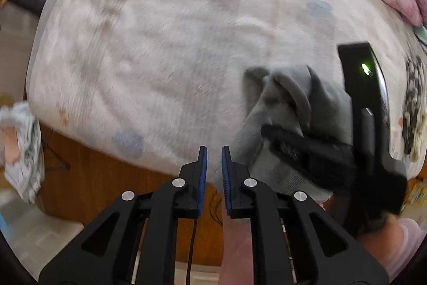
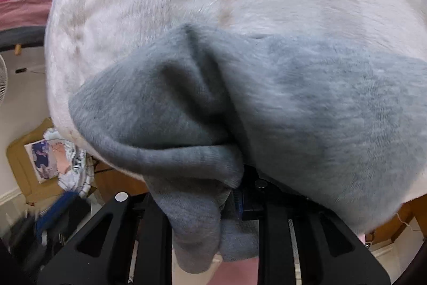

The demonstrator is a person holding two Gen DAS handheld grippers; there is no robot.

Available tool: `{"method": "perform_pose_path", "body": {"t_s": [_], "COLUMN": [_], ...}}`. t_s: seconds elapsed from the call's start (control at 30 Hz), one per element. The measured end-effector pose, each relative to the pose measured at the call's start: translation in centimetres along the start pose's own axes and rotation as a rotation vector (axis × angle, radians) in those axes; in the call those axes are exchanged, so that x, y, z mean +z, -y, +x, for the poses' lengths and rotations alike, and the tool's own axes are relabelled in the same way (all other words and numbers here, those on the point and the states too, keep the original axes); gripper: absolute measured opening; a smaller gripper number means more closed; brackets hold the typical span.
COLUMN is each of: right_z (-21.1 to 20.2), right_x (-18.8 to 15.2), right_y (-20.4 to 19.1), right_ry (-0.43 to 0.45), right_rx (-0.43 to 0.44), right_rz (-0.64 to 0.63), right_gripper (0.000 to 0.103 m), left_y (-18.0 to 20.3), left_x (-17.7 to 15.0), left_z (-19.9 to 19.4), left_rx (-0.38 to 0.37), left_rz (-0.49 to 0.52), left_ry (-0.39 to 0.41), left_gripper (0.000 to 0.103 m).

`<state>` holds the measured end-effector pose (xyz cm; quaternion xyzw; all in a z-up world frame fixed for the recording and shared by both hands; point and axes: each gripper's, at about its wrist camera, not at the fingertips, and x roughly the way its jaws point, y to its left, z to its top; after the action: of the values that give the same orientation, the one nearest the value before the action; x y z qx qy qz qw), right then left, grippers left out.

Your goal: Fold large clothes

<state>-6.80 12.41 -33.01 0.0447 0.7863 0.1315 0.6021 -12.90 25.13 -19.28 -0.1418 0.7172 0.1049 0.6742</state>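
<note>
While the right claw point(image 1: 269, 132) is clamped on a bunched fold of the grey garment point(image 2: 280, 98), the cloth trails from the bed's point(image 1: 160, 44) near edge up onto its pale cover, its length running away from the claw. The left claw point(image 1: 214, 151) hangs beside it, pads slightly apart, gripping nothing.

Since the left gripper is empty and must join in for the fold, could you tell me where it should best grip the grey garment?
Probably the loose upper edge of the grey garment, coming from the left across the white bedspread. That edge lies rumpled and raised, so a finger could slip under it, and it is apart from the right gripper, which already pinches the nearer hem. The left gripper stands open.
</note>
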Motion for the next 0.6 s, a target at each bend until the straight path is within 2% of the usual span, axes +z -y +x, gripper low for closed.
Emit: {"method": "perform_pose_path", "body": {"t_s": [0.07,0.13,0.17,0.2,0.23,0.27,0.33,0.5,0.57,0.6], "right_z": [1.2,1.3,0.9,0.8,1.0,0.9,-0.4,-5.8,-9.1,-10.6], "right_x": [0.8,1.4,1.6,1.7,1.8,1.9,2.0,1.3,0.1,-0.4], "right_y": [-0.8,-1.1,-1.0,-1.1,-1.3,-1.5,-1.2,2.3,4.1,4.7], "right_ry": [-0.033,-0.067,-0.075,-0.097,-0.160,-0.181,-0.142,-0.011,0.095,0.147], "right_rx": [-0.025,0.033,0.199,0.316,0.472,0.501,0.438,0.365,0.322,0.252], "right_rz": [-0.004,0.032,0.068,0.082,0.097,0.105,0.094,0.115,0.079,0.052], "right_gripper": [0.029,0.052,0.053,0.053,0.054,0.054,0.054,0.054,0.041,0.024], "left_y": [-1.0,-1.8,-2.1,-2.5,-2.8,-2.9,-3.0,-1.3,0.1,1.1], "left_x": [-0.8,-1.3,-1.5,-1.7,-1.8,-1.9,-1.9,-1.4,-1.0,-0.8], "left_z": [0.5,0.8,1.0,1.0,0.9,0.6,0.0,-1.4,-1.6,-1.7], "left_rx": [0.010,0.019,0.016,0.003,-0.005,-0.007,-0.012,-0.077,-0.101,-0.123], "left_rz": [-0.034,-0.057,-0.069,-0.086,-0.097,-0.102,-0.099,-0.054,-0.016,0.008], "left_ry": [-0.029,-0.047,-0.053,-0.059,-0.061,-0.058,-0.040,0.005,0.015,0.025], "left_gripper": [0.017,0.017,0.018,0.021,0.027,0.029,0.029,0.029,0.029,0.029]}}
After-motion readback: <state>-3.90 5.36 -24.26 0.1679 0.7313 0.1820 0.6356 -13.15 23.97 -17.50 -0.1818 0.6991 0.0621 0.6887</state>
